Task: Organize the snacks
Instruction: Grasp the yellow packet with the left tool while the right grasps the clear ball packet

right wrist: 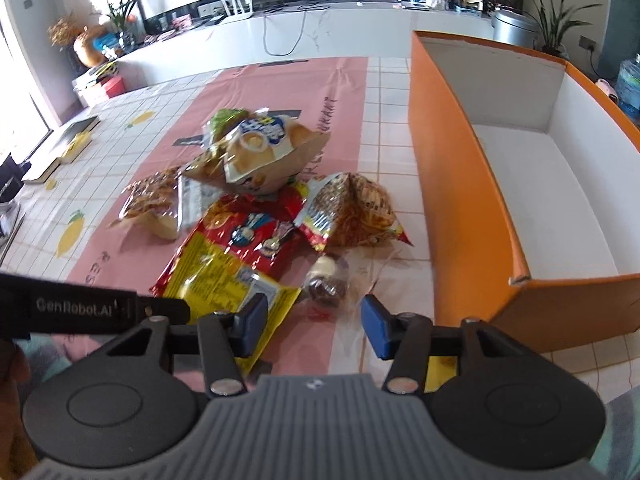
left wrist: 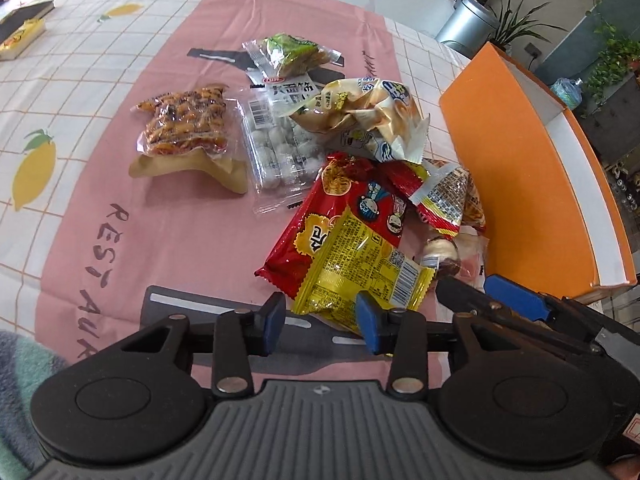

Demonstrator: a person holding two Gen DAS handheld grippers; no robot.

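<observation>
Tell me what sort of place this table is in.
Probably a home living or dining room: a lemon-print tablecloth covers the table, a long white counter runs along the wall, and potted plants stand at its end.

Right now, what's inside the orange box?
Nothing visible: the orange box shows only its bare white floor and walls in the right wrist view. The strip of floor just behind its near wall is hidden. All snacks lie on the tablecloth.
</observation>
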